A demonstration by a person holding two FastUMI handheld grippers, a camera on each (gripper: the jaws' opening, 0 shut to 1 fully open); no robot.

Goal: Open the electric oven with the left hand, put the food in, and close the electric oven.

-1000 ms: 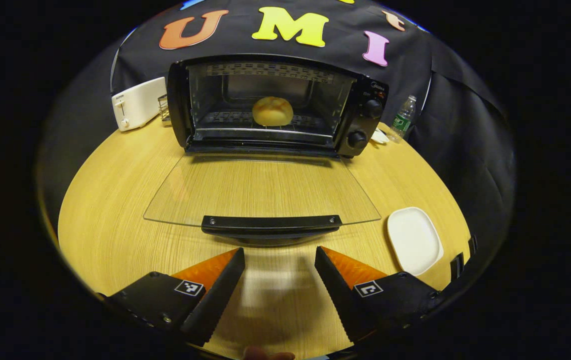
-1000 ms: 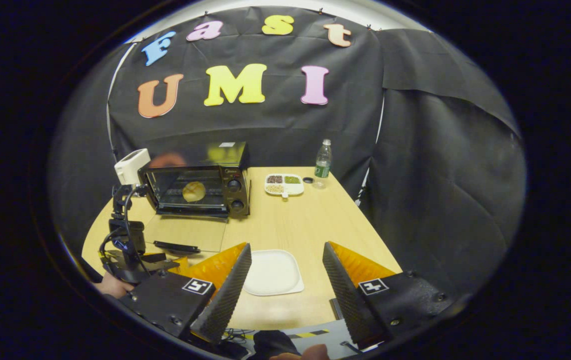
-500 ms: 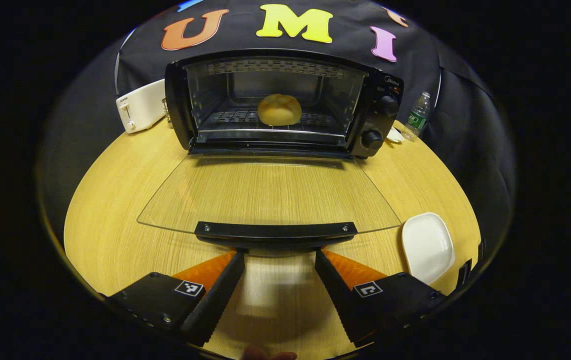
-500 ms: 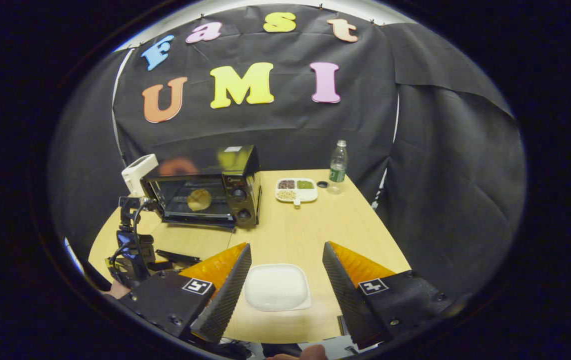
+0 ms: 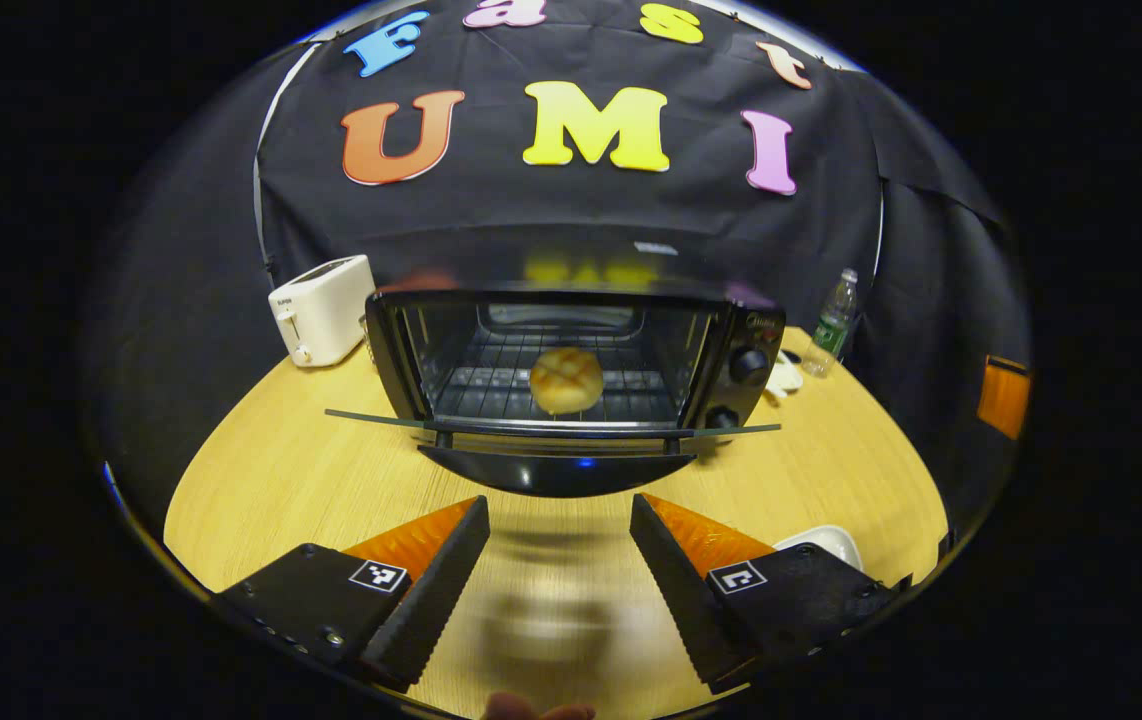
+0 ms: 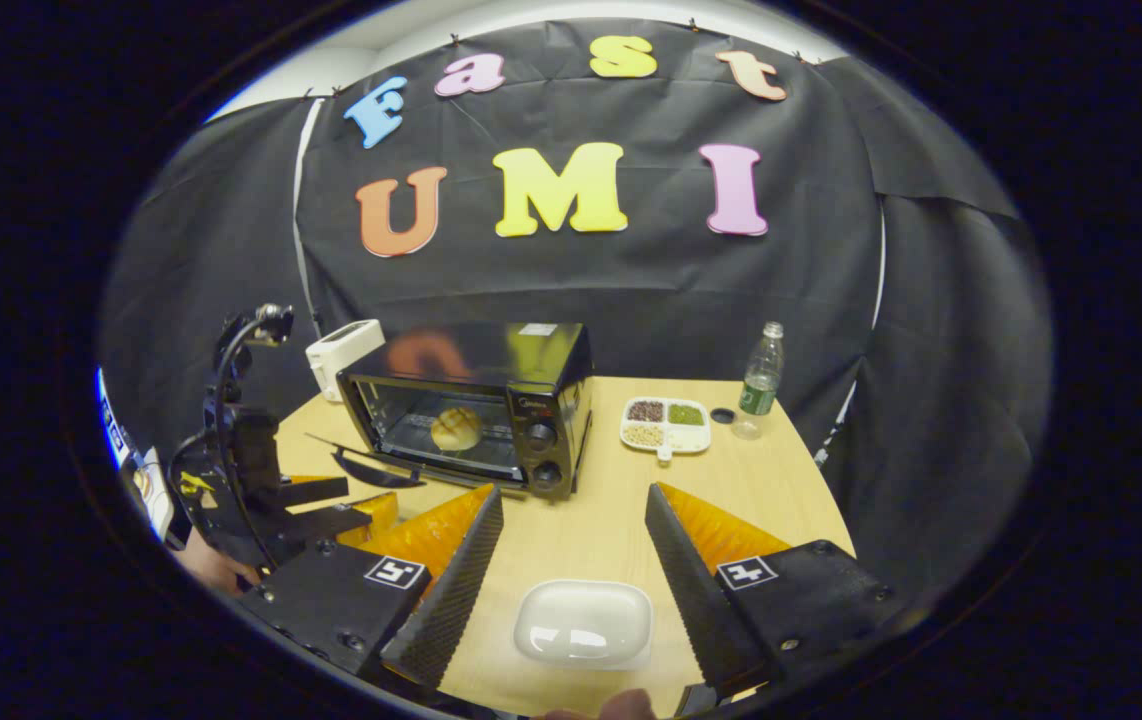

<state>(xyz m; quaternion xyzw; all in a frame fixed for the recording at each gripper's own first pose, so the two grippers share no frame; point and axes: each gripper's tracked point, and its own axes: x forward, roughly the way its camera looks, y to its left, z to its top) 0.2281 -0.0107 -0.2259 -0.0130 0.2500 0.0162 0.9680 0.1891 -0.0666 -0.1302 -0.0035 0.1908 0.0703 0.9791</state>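
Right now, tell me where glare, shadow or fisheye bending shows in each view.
Left gripper view: the oven's glossy top mirrors the wall, the table edge bows, and a soft shadow lies between the left tool's fingers. Right gripper view: highlights glint on the white plate, and the oven top reflects colour.

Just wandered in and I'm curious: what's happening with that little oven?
A person holds a two-finger gripper in each hand. The bun already sits on the rack inside the oven, whose glass door hangs open. The left gripper, fingers apart, faces the door handle. The right gripper hovers open above a white plate.
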